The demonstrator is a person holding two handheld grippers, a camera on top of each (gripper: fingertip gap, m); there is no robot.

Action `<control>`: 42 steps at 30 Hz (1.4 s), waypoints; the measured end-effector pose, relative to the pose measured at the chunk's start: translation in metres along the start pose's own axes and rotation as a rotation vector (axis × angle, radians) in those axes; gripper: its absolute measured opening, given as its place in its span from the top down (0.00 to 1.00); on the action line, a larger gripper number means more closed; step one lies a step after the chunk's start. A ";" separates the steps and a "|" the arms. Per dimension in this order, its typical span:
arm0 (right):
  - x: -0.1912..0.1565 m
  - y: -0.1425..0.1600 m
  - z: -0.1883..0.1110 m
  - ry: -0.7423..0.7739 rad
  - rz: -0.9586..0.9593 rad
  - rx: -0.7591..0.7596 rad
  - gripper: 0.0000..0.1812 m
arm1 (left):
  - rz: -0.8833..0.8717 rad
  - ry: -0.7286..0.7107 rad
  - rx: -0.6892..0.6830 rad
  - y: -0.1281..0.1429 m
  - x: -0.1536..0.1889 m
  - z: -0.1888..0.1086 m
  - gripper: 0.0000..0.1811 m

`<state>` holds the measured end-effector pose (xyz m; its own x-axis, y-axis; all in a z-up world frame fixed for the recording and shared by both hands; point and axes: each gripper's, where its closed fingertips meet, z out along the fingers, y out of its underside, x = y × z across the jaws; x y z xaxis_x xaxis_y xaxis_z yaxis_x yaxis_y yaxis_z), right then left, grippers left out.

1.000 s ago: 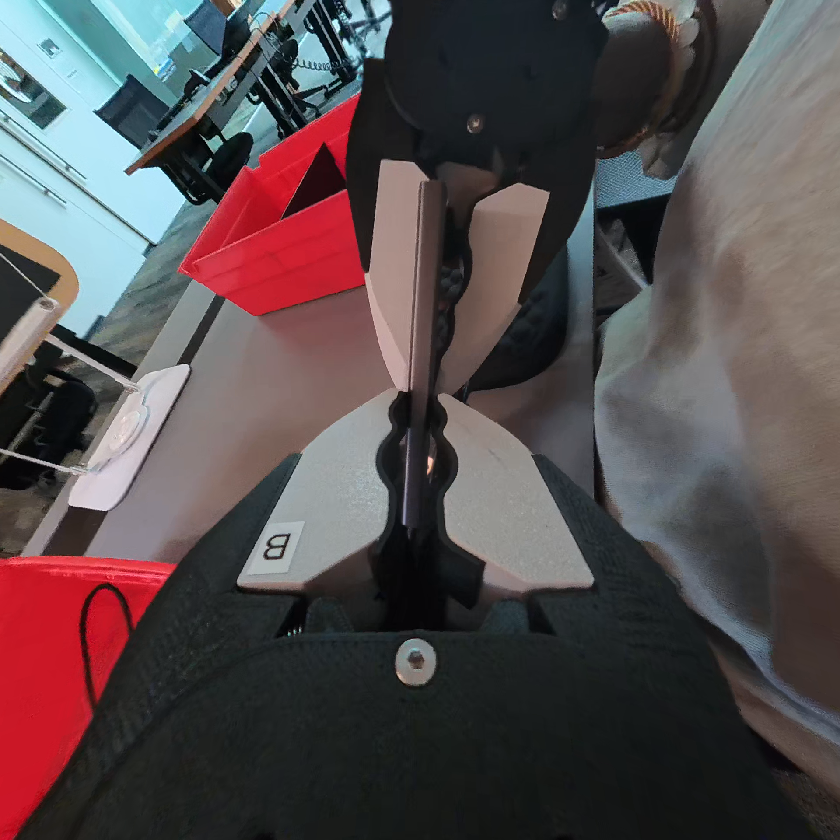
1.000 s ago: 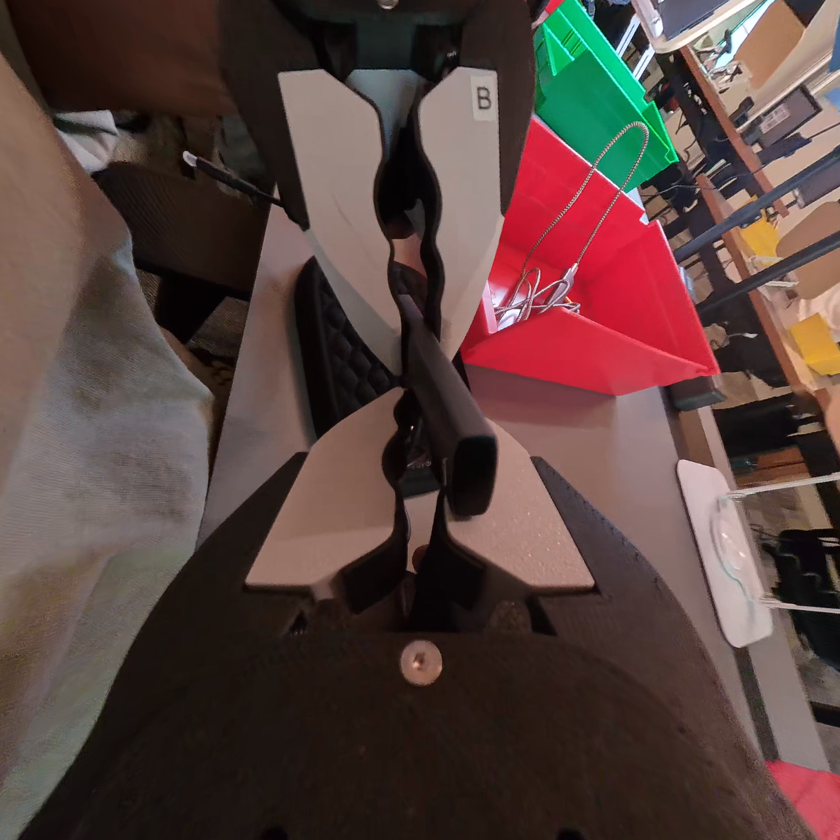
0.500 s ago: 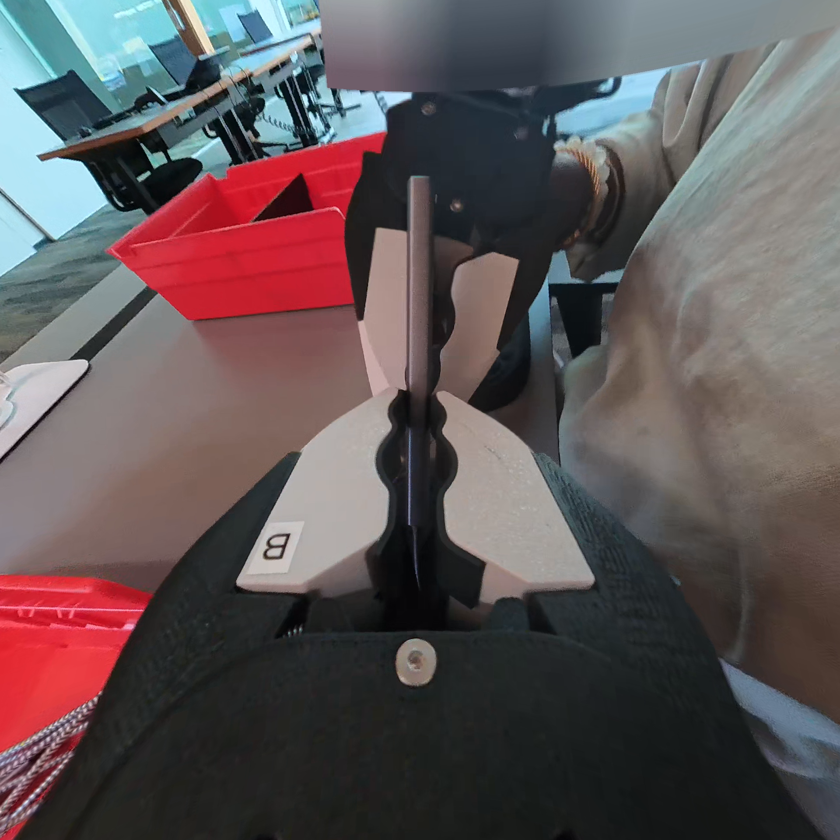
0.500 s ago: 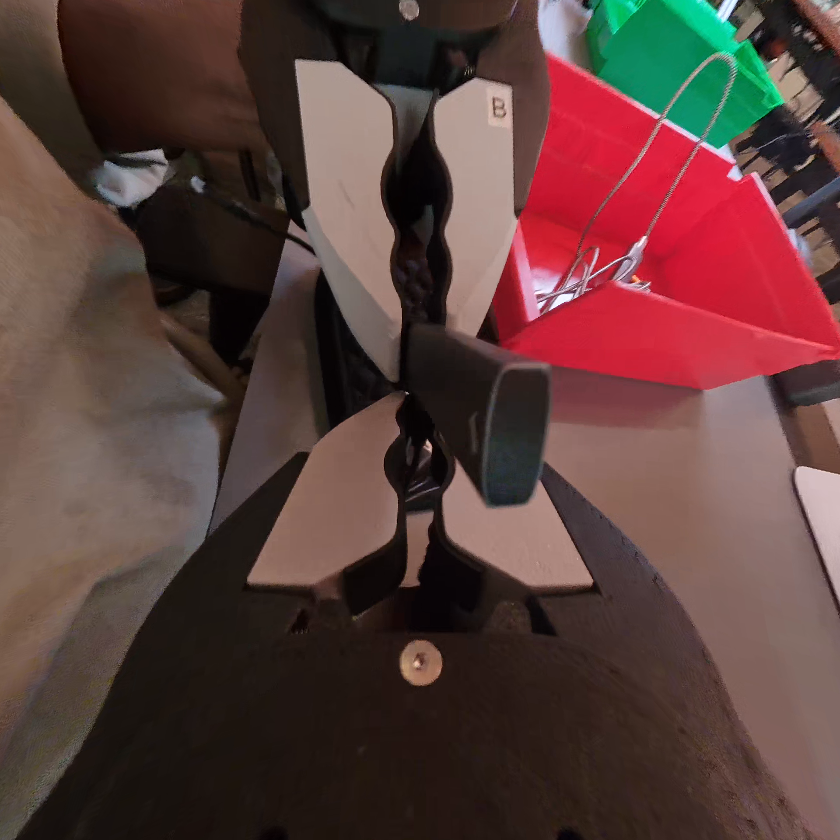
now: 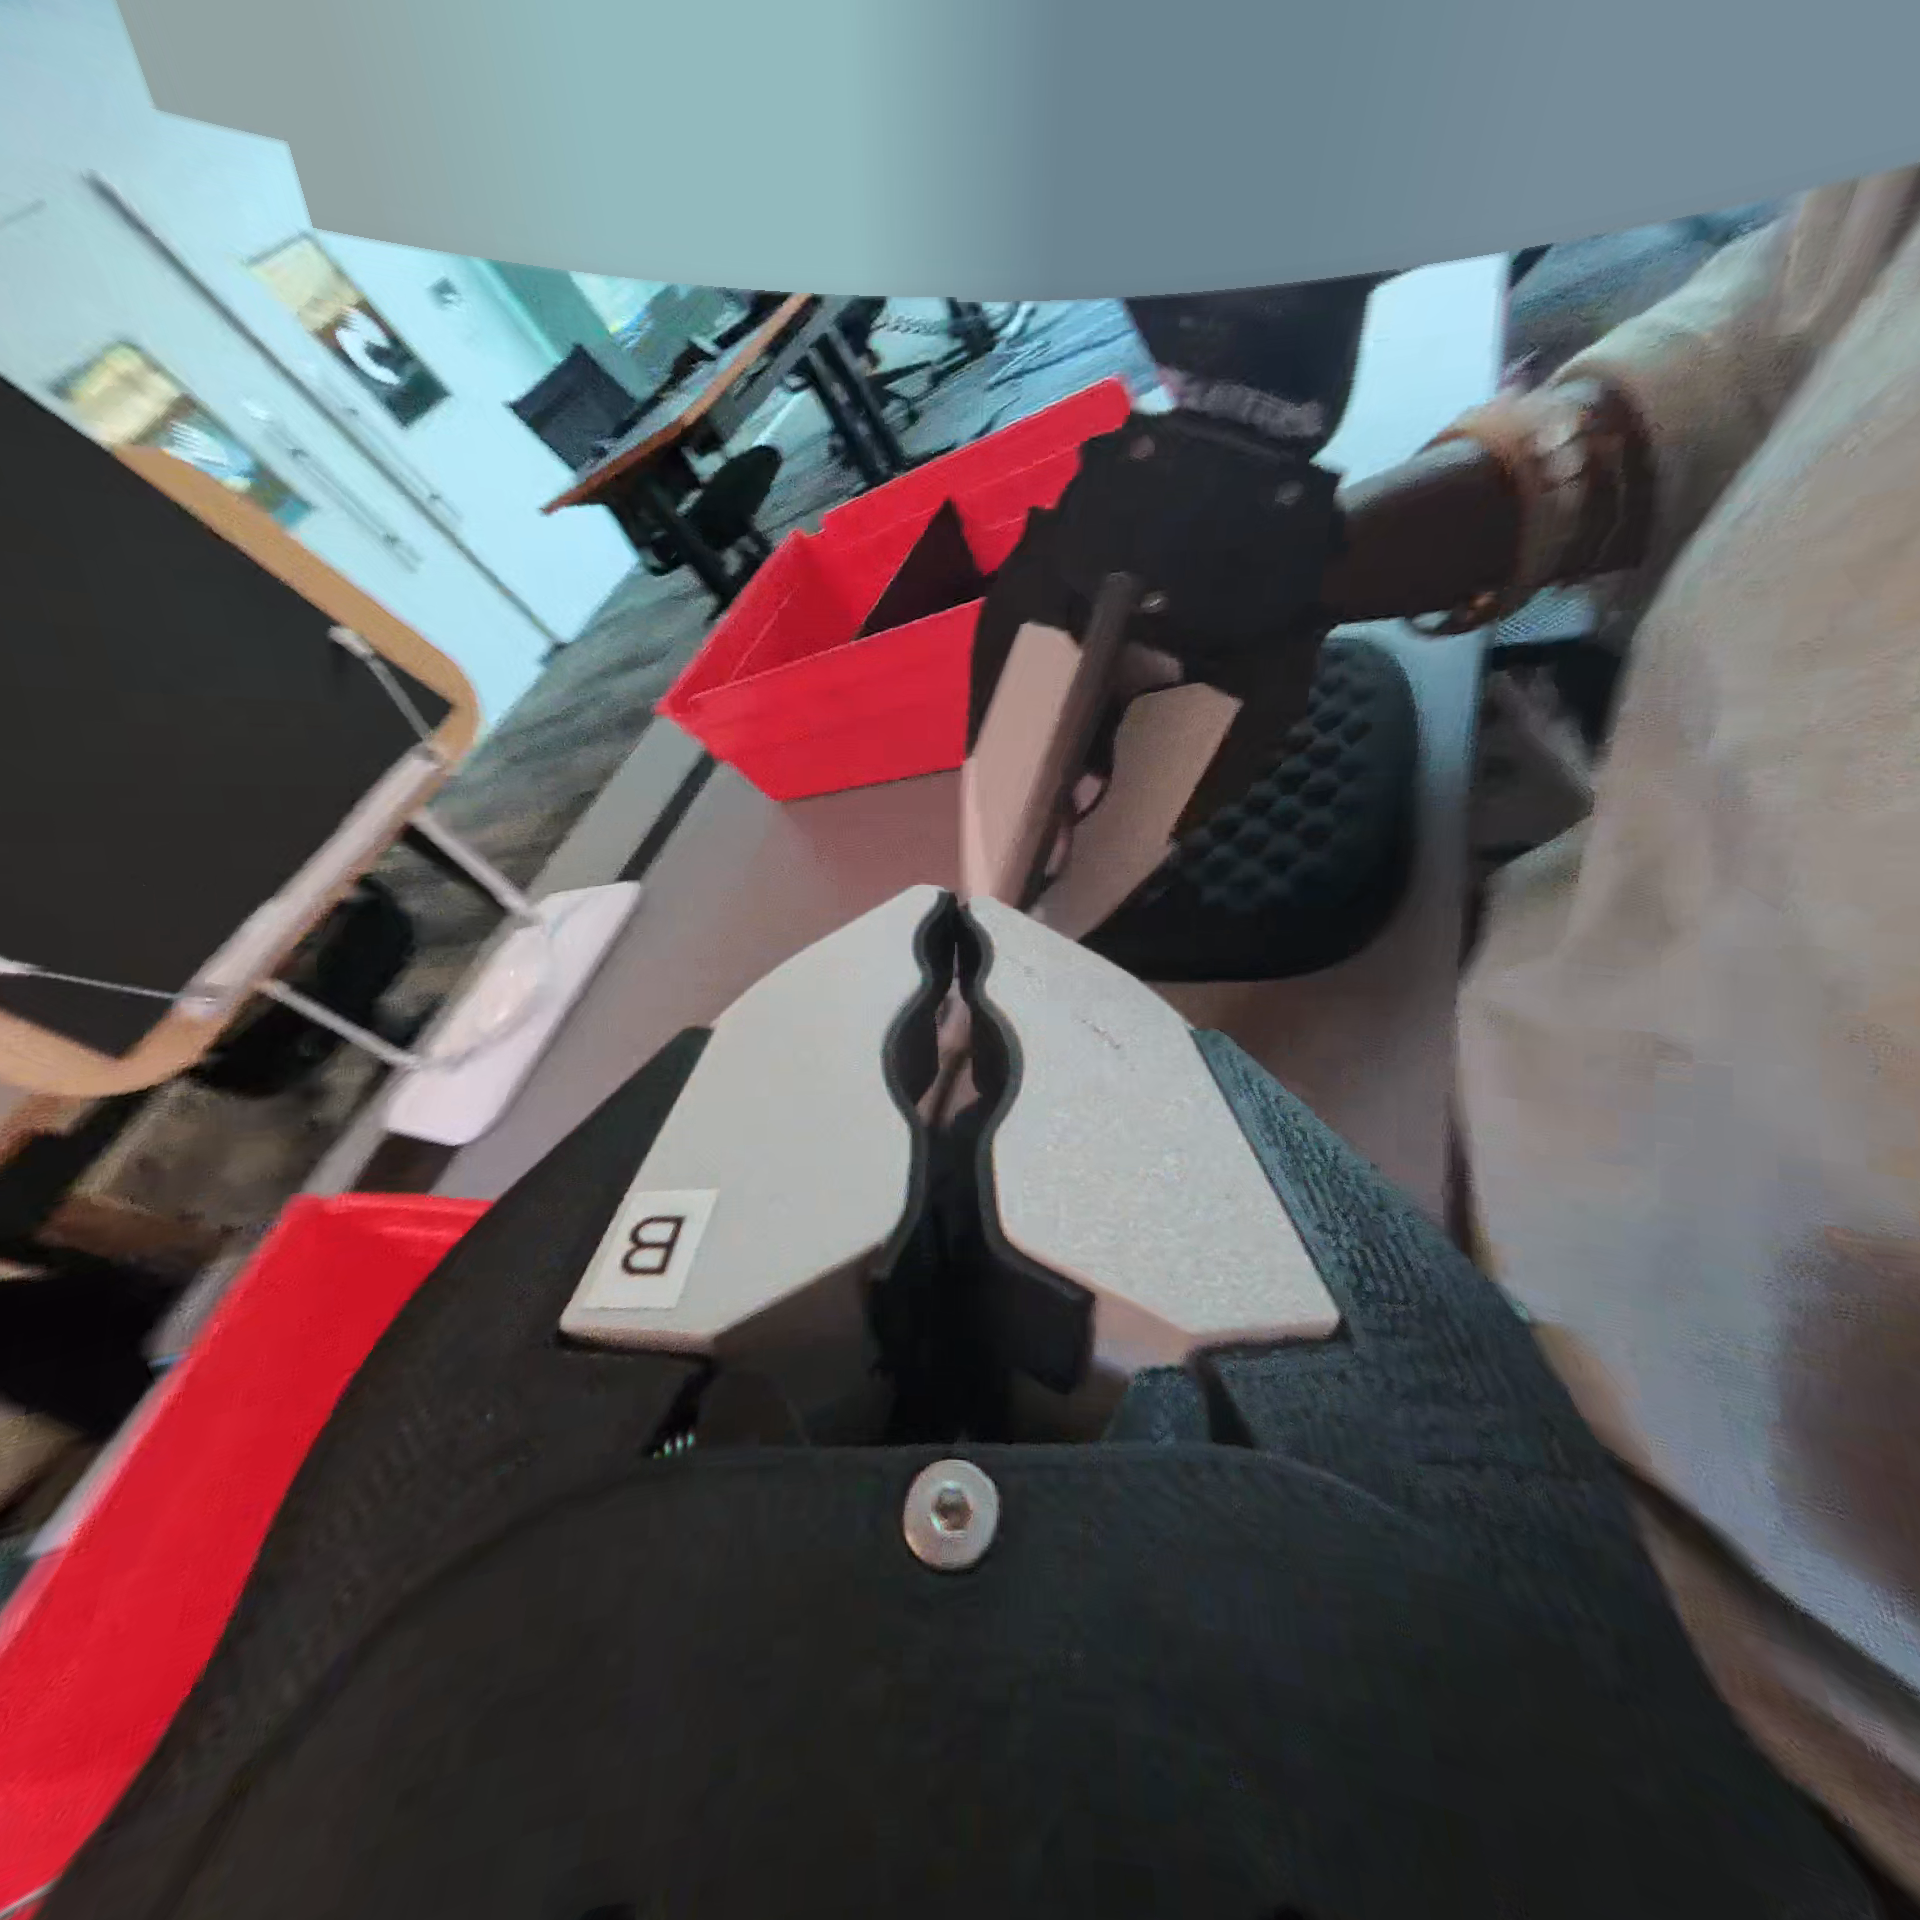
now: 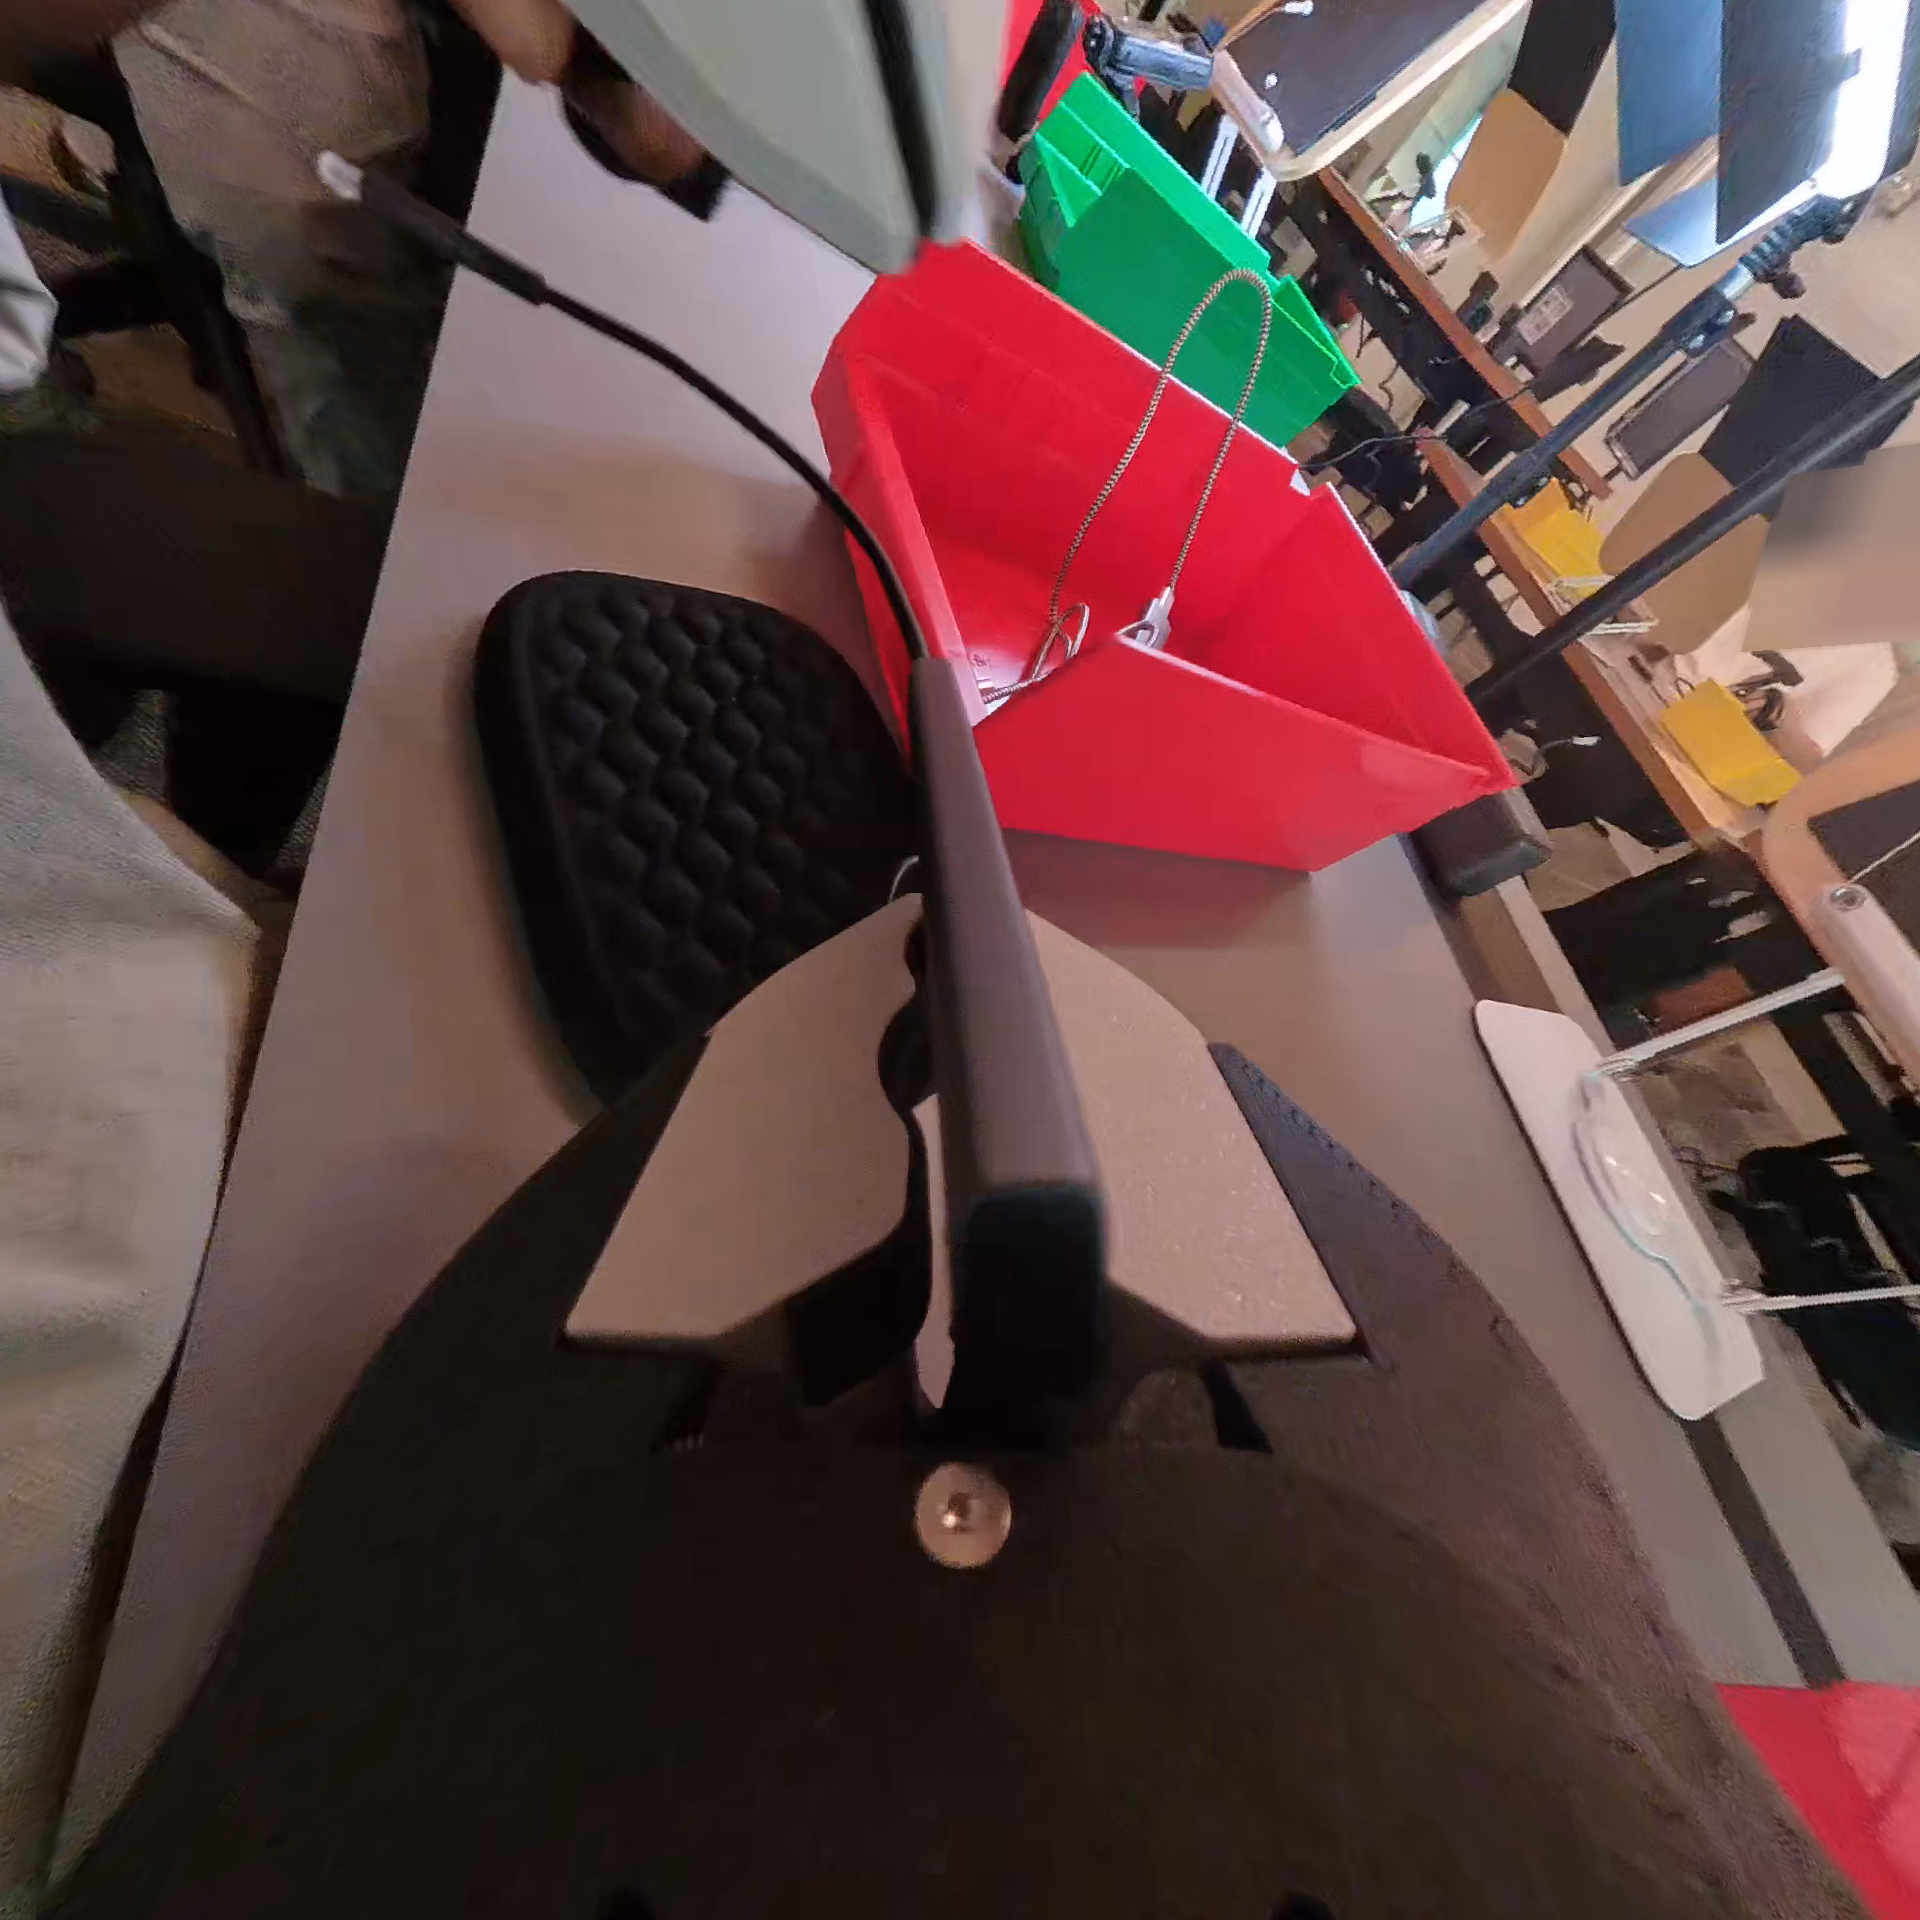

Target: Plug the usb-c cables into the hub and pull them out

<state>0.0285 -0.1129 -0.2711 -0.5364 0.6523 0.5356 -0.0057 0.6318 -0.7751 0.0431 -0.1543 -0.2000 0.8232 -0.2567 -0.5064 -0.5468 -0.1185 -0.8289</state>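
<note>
My right gripper point(image 6: 940, 925) is shut on the slim dark grey hub point(image 6: 987, 987), which lies lengthwise between its fingers above the table. The hub's own black cable point(image 6: 727, 384) curves away to a loose plug point(image 6: 348, 177) near the table's far edge. My left gripper point(image 5: 958, 914) is shut with nothing in it, and its tip shows at the top of the right wrist view point(image 6: 914, 223), apart from the hub. The left wrist view shows the right gripper point(image 5: 1049, 873) holding the hub point(image 5: 1096, 665) upright. A silver braided cable point(image 6: 1195, 436) loops up out of a red bin point(image 6: 1195, 790).
A black padded wrist rest point(image 6: 686, 779) lies on the grey table point(image 6: 582, 436) under the grippers. A green bin point(image 6: 1143, 229) stands behind the red one. A white pad point(image 6: 1621, 1195) lies at the table's edge. Another red bin point(image 5: 862, 675) stands beyond. A person's sleeve point(image 5: 1714, 831) is close by.
My left gripper has let go of the hub and drawn back from it, shut and empty. The right gripper has kept the hub, and the two grippers are now apart.
</note>
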 end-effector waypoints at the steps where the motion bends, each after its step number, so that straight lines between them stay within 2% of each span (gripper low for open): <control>1: 0.001 0.002 0.000 -0.012 0.018 -0.005 0.97 | 0.055 -0.036 -0.029 0.005 -0.006 0.005 1.00; 2: -0.002 0.006 -0.001 -0.029 0.033 -0.024 0.98 | 0.092 -0.023 -0.032 0.009 -0.010 -0.008 1.00; 3: -0.003 0.006 -0.002 -0.027 0.023 -0.030 0.97 | 0.089 0.031 -0.014 0.006 0.005 0.026 0.81; 4: -0.004 0.003 -0.004 -0.016 -0.008 -0.028 0.98 | 0.084 0.073 -0.061 0.013 0.012 0.038 0.79; 6: -0.008 -0.003 -0.005 0.007 -0.087 -0.034 0.97 | 0.187 0.077 -0.178 0.030 0.018 0.055 0.78; 8: -0.009 -0.006 -0.007 0.059 -0.165 -0.042 0.98 | 0.372 0.073 -0.185 0.030 0.027 0.061 0.91; 9: -0.007 -0.007 -0.008 0.091 -0.197 -0.047 0.97 | 0.433 0.054 -0.204 0.030 0.029 0.062 0.95; 12: -0.006 -0.010 -0.012 0.162 -0.271 -0.048 0.97 | 0.514 0.022 -0.231 0.030 0.032 0.063 0.95; 17: -0.008 -0.027 -0.022 0.216 -0.340 0.026 0.96 | 0.529 -0.012 -0.145 0.023 0.033 0.057 0.95; 22: -0.015 -0.019 -0.017 0.216 -0.443 -0.051 0.97 | 0.540 0.025 -0.177 0.036 0.039 0.060 0.95; 25: -0.014 -0.018 -0.018 0.231 -0.496 -0.081 0.97 | 0.685 -0.038 -0.201 0.032 0.040 0.060 0.93; 26: -0.015 -0.018 -0.018 0.228 -0.526 -0.088 0.97 | 0.711 -0.039 -0.195 0.031 0.042 0.059 0.95; 30: -0.027 -0.017 -0.018 0.193 -0.646 -0.009 0.97 | 0.647 0.041 -0.050 0.024 0.061 0.054 0.96; 32: -0.033 -0.009 -0.013 0.143 -0.645 0.015 0.96 | 0.665 0.063 -0.086 0.032 0.066 0.056 0.96; 40: -0.054 -0.017 -0.002 0.017 -0.496 0.152 0.96 | 0.279 0.175 0.139 0.028 0.078 0.036 0.98; 41: -0.050 -0.012 0.003 0.040 -0.483 0.067 0.98 | 0.241 0.182 0.163 0.029 0.079 0.032 0.95; 42: -0.028 0.021 0.008 0.111 -0.530 -0.198 0.99 | 0.072 0.282 0.543 -0.022 0.083 -0.008 0.96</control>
<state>0.0369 -0.1209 -0.3052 -0.4119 0.2582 0.8739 -0.0855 0.9438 -0.3191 0.1226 -0.1809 -0.2217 0.6741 -0.4988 -0.5447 -0.3824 0.3952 -0.8352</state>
